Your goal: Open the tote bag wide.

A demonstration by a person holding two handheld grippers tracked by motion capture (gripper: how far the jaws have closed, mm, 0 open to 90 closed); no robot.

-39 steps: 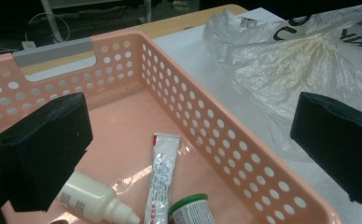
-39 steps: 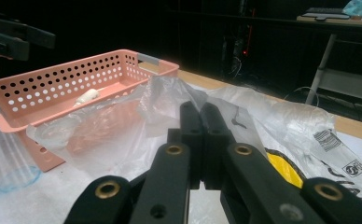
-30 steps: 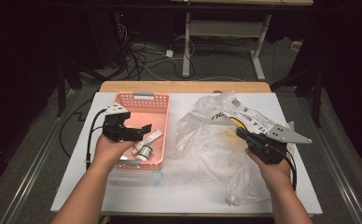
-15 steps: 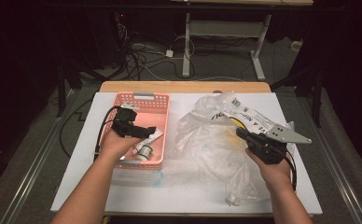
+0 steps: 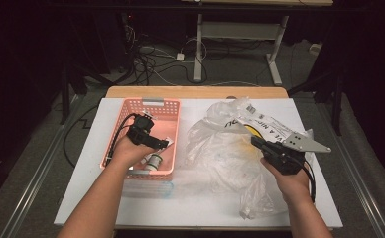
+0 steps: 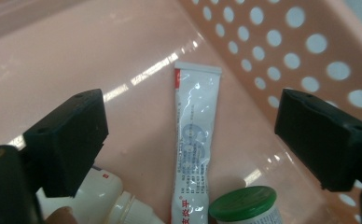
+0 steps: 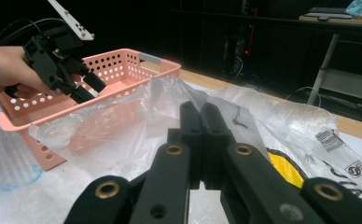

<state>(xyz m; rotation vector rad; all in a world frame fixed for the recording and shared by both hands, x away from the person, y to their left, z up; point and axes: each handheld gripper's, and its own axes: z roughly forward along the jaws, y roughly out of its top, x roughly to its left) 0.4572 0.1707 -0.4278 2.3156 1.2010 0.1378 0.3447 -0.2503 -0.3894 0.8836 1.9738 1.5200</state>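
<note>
High view: left tool (image 5: 161,144) spread over basket (image 5: 153,104), right tool (image 5: 258,142) pinching plastic bag (image 5: 215,148)

The basket (image 5: 153,106) stands on the left half of the counter (image 5: 205,208); the plastic bag (image 5: 225,148) lies to its right, just beside it. In the basket, a tube (image 6: 195,140) lies flat on the floor along one perforated wall, with a capped jar (image 6: 244,205) at its near end and a bottle (image 6: 109,196) on its other side. The left hand-held gripper (image 5: 156,144) sits inside the basket above these items. The right hand-held gripper (image 5: 260,144) rests at the bag's right side.
</note>
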